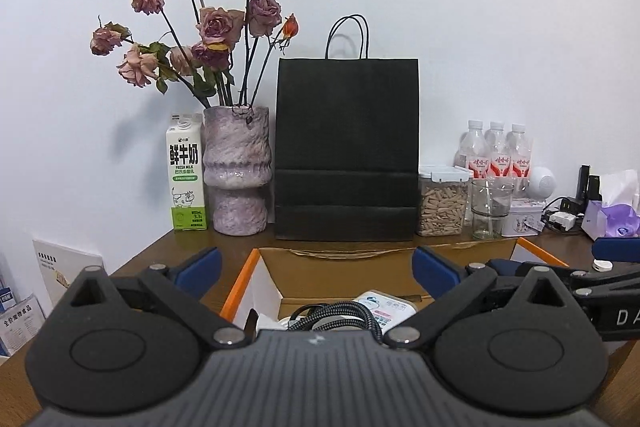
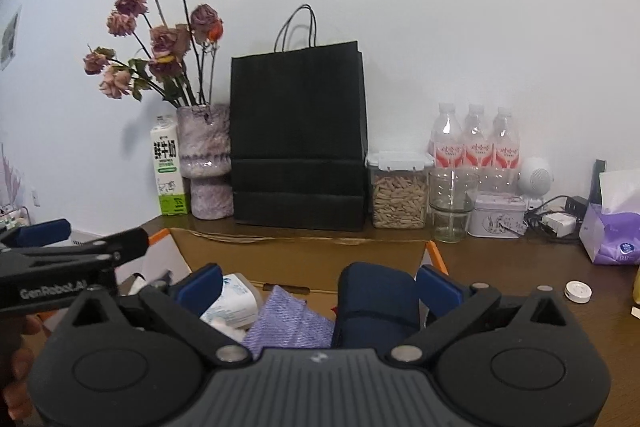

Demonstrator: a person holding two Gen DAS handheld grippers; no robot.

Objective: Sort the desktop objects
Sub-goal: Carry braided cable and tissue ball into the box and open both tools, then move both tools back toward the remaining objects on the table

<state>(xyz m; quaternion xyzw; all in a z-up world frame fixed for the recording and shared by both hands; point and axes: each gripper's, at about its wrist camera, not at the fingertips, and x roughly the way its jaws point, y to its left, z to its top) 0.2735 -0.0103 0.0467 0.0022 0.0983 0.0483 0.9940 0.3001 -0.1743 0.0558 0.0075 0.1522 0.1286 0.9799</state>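
Your wooden desk (image 2: 500,267) meets a white wall. Nearest, both grippers hover over the open cardboard box (image 1: 344,267): your left gripper (image 1: 316,267) is spread wide with nothing between its fingers, above a braided cable (image 1: 340,311); your right gripper (image 2: 320,285) is likewise apart, a navy pouch (image 2: 376,303) standing between its fingers. At 12 o'clock, the black paper bag (image 1: 346,151) blocks the far edge.

Back row along the wall: milk carton (image 1: 186,173), vase (image 1: 236,171) of dried roses (image 1: 218,27), black paper bag (image 1: 347,147), seed-filled container (image 1: 442,203). Right of that: empty glass jar (image 1: 491,205), three water bottles (image 2: 476,139), white tin (image 2: 498,217), tissue pack (image 2: 614,227).
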